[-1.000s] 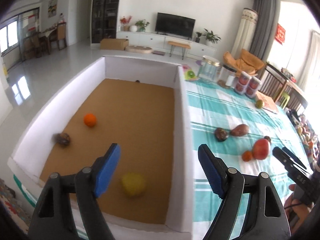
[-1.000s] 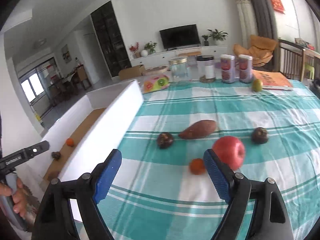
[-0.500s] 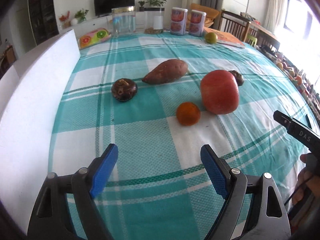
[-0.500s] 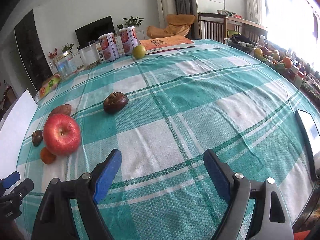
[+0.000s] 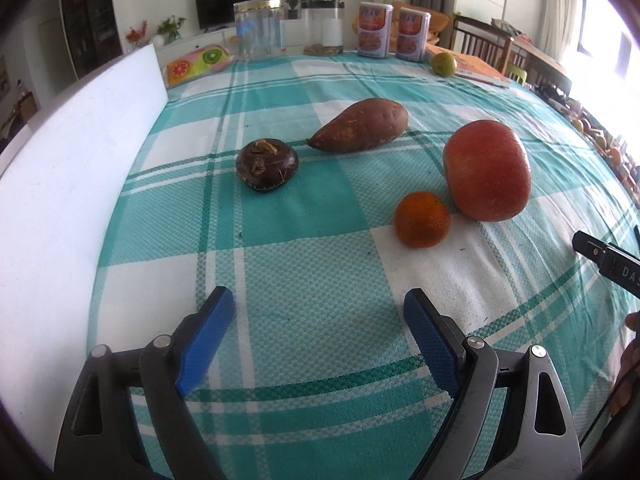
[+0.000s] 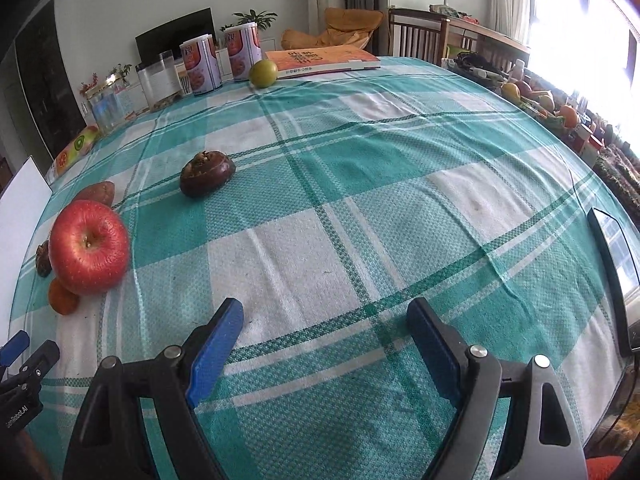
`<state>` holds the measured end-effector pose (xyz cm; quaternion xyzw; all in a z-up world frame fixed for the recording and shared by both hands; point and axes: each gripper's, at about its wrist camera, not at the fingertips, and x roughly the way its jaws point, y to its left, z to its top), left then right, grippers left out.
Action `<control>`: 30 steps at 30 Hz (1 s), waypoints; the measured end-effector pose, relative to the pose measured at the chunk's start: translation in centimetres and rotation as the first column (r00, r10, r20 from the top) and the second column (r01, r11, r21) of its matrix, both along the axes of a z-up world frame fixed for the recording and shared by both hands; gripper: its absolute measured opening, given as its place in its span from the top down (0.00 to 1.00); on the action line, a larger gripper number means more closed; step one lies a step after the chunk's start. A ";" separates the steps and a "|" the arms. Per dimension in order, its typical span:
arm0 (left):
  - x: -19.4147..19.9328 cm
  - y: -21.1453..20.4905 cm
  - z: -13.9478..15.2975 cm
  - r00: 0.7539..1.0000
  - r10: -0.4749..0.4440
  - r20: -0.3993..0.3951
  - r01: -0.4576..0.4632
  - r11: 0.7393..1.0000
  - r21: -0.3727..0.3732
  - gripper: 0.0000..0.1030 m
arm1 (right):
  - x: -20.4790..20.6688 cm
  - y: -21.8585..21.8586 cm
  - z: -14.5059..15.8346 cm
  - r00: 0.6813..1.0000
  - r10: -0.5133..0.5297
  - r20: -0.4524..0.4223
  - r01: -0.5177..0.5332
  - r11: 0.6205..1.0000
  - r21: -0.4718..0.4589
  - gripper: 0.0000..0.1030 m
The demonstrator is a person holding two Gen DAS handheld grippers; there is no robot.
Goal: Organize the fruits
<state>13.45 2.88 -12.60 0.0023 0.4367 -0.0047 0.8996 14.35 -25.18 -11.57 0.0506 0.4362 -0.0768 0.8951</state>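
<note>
In the left wrist view my left gripper (image 5: 318, 308) is open and empty over the checked cloth. Ahead of it lie a dark water chestnut (image 5: 267, 164), a sweet potato (image 5: 360, 125), a small orange (image 5: 422, 219) and a red apple (image 5: 488, 170). The white box wall (image 5: 72, 160) stands at the left. In the right wrist view my right gripper (image 6: 324, 320) is open and empty. The apple (image 6: 89, 247) and orange (image 6: 62, 300) lie at its far left, a second dark chestnut (image 6: 207, 173) ahead, a green fruit (image 6: 263, 73) at the back.
Two red cans (image 5: 374, 30), glass jars (image 5: 258, 28) and an orange book (image 6: 320, 58) stand at the table's far edge. A fruit-print packet (image 5: 198, 62) lies by the box corner. A dark tablet (image 6: 612, 264) lies at the right edge. Chairs stand beyond.
My left gripper has swung from over the box to the table and come closer to the fruits. My right gripper has turned right, so the apple now sits at its left.
</note>
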 end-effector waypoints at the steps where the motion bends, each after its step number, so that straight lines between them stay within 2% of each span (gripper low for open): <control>1: 0.0 0.0 0.0 1.000 0.000 0.000 0.000 1.000 0.000 0.14 | 0.0 0.1 0.0 1.000 0.000 -0.003 0.000 1.000 -0.005 0.18; 30: 0.2 -0.1 -0.1 1.000 -0.008 -0.005 0.008 1.000 0.000 0.10 | 0.5 0.6 -0.4 0.999 0.013 -0.034 -0.014 0.999 -0.033 0.07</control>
